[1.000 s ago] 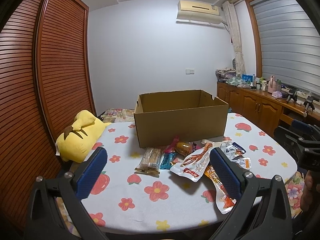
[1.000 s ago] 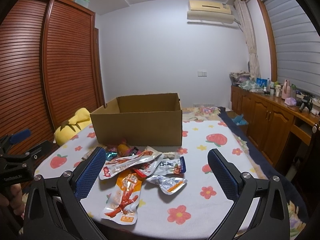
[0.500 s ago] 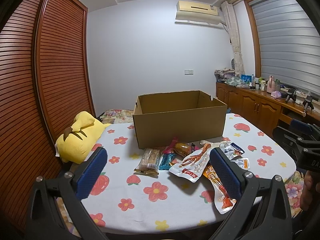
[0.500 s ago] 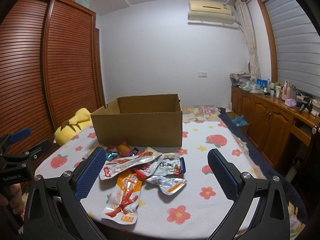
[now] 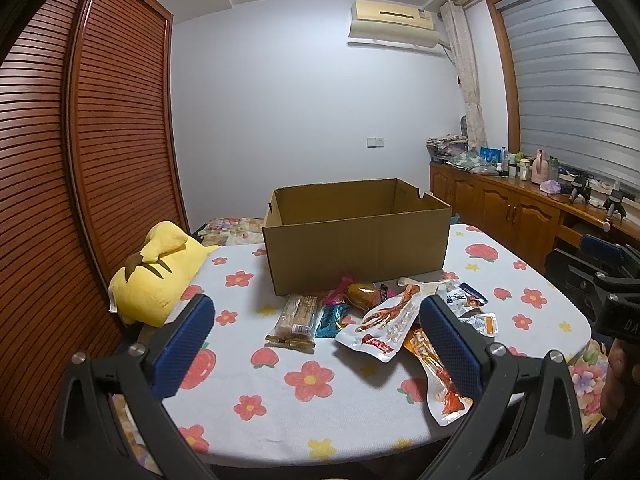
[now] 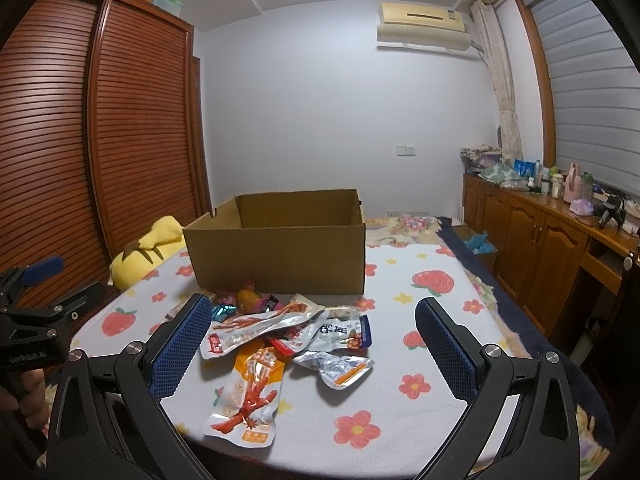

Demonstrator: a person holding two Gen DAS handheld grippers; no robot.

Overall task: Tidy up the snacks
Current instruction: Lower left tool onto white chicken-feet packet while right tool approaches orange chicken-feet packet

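Note:
An open brown cardboard box (image 5: 356, 244) (image 6: 280, 252) stands on the flowered table. Several snack packets lie in a heap in front of it: a brown cracker pack (image 5: 294, 316), a teal packet (image 5: 329, 320), a white chicken-feet pouch (image 5: 390, 320) (image 6: 256, 326), an orange pouch (image 5: 438, 380) (image 6: 248, 396), silver packets (image 6: 338, 366). My left gripper (image 5: 316, 348) is open and empty, held above the table's near edge. My right gripper (image 6: 312, 344) is open and empty, above the near edge, with the packets between its fingers in view.
A yellow plush toy (image 5: 154, 276) lies at the table's left edge. A slatted wooden wardrobe (image 5: 80, 160) stands on the left. A wooden sideboard (image 6: 552, 252) with bottles runs along the right wall. The flowered tablecloth (image 5: 312, 412) covers the table.
Both grippers have barely shifted; the view has drifted slightly. Nothing on the table has moved, and both stay open.

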